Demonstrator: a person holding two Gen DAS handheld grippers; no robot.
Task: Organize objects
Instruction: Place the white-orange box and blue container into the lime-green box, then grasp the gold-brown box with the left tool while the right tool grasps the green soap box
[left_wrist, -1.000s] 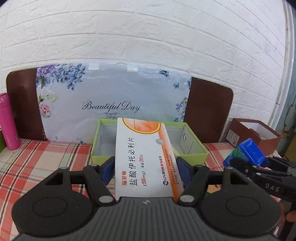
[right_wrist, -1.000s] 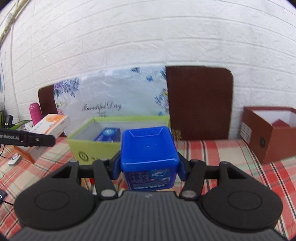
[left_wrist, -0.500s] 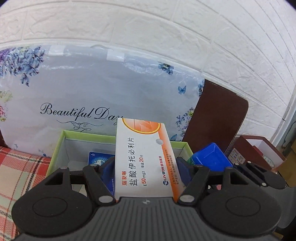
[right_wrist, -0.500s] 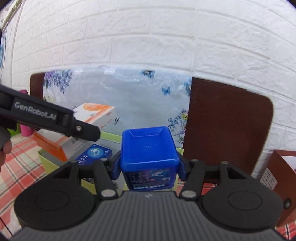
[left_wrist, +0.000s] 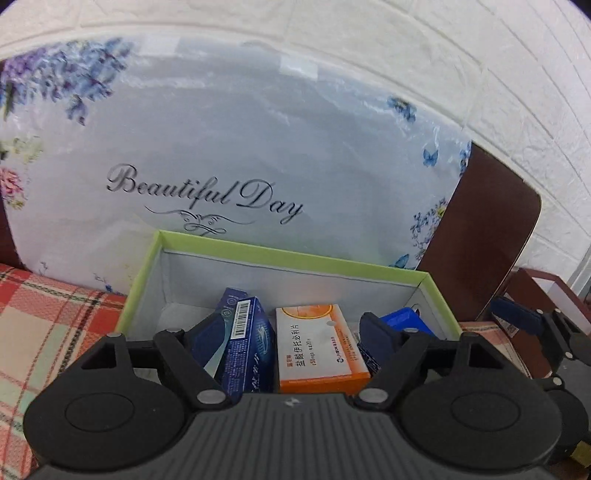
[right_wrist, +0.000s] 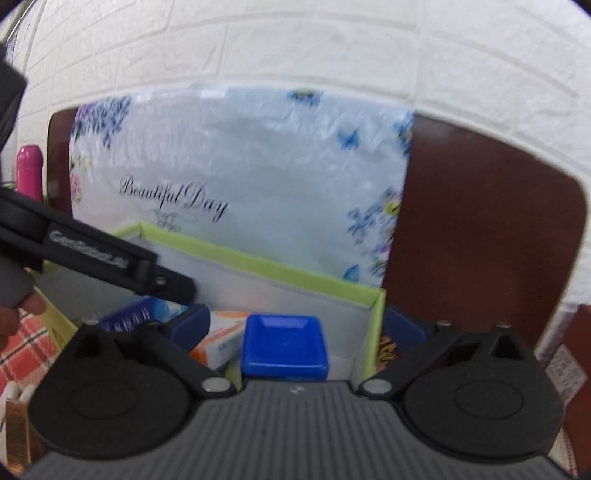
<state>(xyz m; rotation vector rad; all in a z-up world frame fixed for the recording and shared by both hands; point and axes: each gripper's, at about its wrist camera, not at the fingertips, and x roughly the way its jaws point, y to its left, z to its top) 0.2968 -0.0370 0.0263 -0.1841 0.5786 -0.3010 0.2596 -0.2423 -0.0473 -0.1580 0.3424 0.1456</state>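
Note:
A green box (left_wrist: 295, 258) with a white inside holds a dark blue carton (left_wrist: 240, 343), an orange-and-white medicine box (left_wrist: 317, 347) and a blue tub (left_wrist: 402, 321). My left gripper (left_wrist: 291, 338) hangs over the box with its jaws opening; the medicine box lies below and between them, free of the pads. In the right wrist view the blue tub (right_wrist: 284, 347) sits in the right end of the green box (right_wrist: 258, 262). My right gripper (right_wrist: 297, 325) is opening wide around it without touching, its right finger outside the box wall. The left gripper (right_wrist: 110, 258) crosses that view.
A floral bag (left_wrist: 236, 155) printed "Beautiful Day" and a brown board (left_wrist: 491, 236) lean on the white brick wall behind the box. A brown carton (left_wrist: 546, 291) stands at the right, a pink bottle (right_wrist: 29, 170) at the far left. A checked cloth (left_wrist: 44, 314) covers the table.
Both grippers moved forward over the green box and let go. The medicine box and the blue tub, held a moment ago, now lie inside the box.

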